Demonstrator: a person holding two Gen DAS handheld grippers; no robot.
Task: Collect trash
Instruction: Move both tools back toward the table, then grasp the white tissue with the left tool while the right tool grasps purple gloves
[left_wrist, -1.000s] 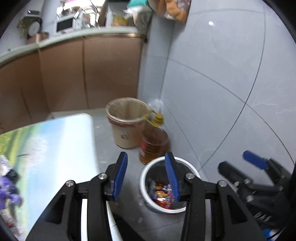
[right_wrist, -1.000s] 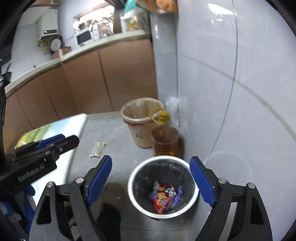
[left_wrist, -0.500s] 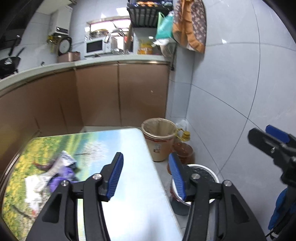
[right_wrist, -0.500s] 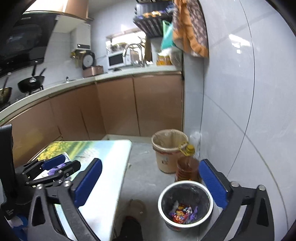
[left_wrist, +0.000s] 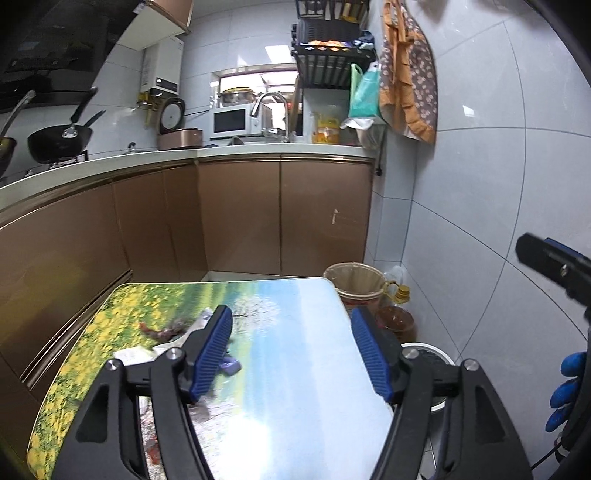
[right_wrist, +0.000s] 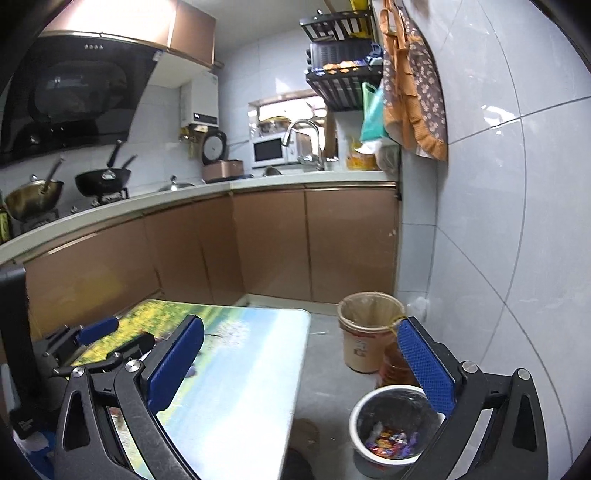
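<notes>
My left gripper (left_wrist: 291, 321) is open and empty, hovering over a table (left_wrist: 295, 387) printed with a landscape. Wrappers (left_wrist: 173, 332) lie on the table's left part, a purple piece (left_wrist: 231, 366) beside my left finger. The white trash bin (right_wrist: 391, 432) with a black liner stands on the floor right of the table and holds colourful wrappers (right_wrist: 388, 441). My right gripper (right_wrist: 299, 336) is open and empty, above the floor between table and bin. The bin's rim shows in the left wrist view (left_wrist: 430, 349).
A beige lined bucket (right_wrist: 367, 328) and an oil bottle (left_wrist: 397, 317) stand by the tiled wall (right_wrist: 498, 240). Brown cabinets (left_wrist: 280, 214) under a counter run behind the table. The left gripper shows at the left in the right wrist view (right_wrist: 107, 339).
Both grippers have risen and swung left, away from the trash bin, toward the table. The wrappers on the table have come into the left wrist view.
</notes>
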